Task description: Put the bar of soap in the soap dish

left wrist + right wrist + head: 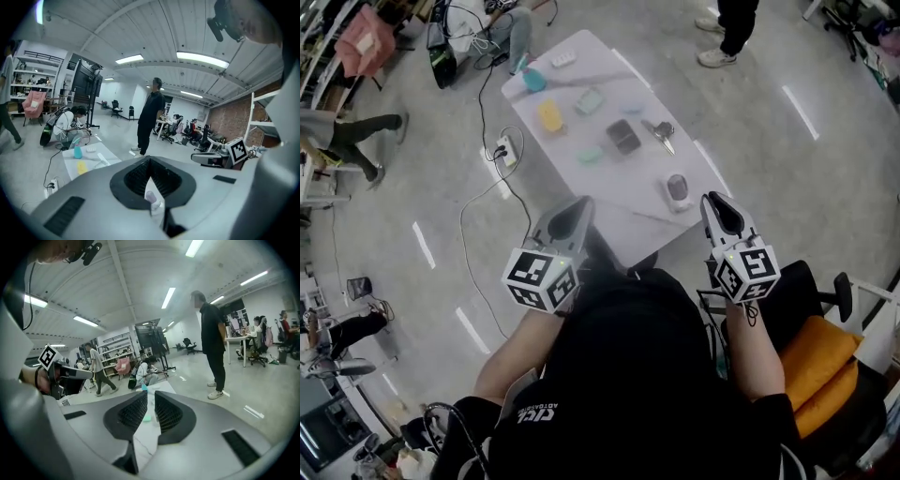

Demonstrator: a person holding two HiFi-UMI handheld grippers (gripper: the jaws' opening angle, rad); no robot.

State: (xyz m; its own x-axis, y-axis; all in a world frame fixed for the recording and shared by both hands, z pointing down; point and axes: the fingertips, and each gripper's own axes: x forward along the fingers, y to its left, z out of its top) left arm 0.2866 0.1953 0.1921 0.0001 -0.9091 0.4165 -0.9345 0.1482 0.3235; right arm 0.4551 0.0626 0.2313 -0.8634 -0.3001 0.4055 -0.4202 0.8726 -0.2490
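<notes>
Standing cornerwise on a grey floor (806, 216), a white table (609, 187) carries a scatter of small things. A person (727, 33) in black stands beyond its far corner. Both grippers are held up over the table's near corner, clear of everything on it. The left gripper (583, 202) has its jaws clenched, tips meeting, with nothing held. The right gripper (713, 198) has its jaws released, only a narrow slit apart, with nothing between them. A dark tray (623, 137) lies at the table's middle. A pale green dish (590, 100) sits toward the far corner. A yellow bar (549, 115), seemingly the soap, lies on the tabletop near the dish on its left-edge side, apart from it and not in it. A blue bottle (532, 80) stands by the left edge. A metal tool (661, 134) lies toward the right edge. A small green lump (589, 155) lies just beside the tray; I cannot tell what it is.
</notes>
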